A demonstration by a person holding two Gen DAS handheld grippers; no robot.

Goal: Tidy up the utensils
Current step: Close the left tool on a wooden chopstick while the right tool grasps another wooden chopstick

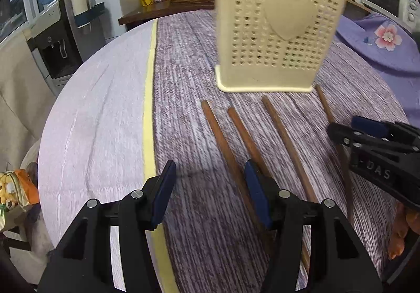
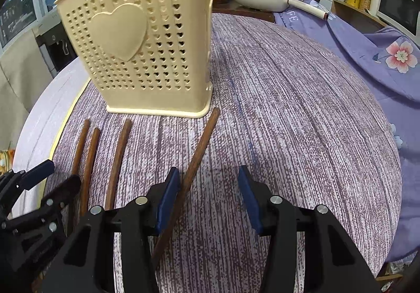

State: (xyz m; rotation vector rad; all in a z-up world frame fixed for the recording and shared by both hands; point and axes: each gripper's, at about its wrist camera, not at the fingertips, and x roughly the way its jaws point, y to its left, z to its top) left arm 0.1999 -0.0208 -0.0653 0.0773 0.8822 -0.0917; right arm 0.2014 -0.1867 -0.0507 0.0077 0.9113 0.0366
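Blue-padded jaws of two hand-held grippers hang open over four wooden chopsticks on a purple-streaked tablecloth [image 2: 302, 109].

Right gripper [image 2: 208, 195]: jaws parted, its left pad beside the rightmost chopstick [image 2: 202, 146], which runs between the fingers; contact cannot be told, and nothing is clamped. Left gripper [image 1: 210, 188]: jaws apart over bare cloth, its right pad lying over the leftmost chopstick [image 1: 223, 140]; nothing held. Both tools tilt downward toward the table. Two more chopsticks [image 1: 286, 140] lie between, all four pointing at the cream perforated utensil holder [image 1: 278, 38] standing upright just beyond their tips, beside a yellow tape line [image 1: 149, 109].
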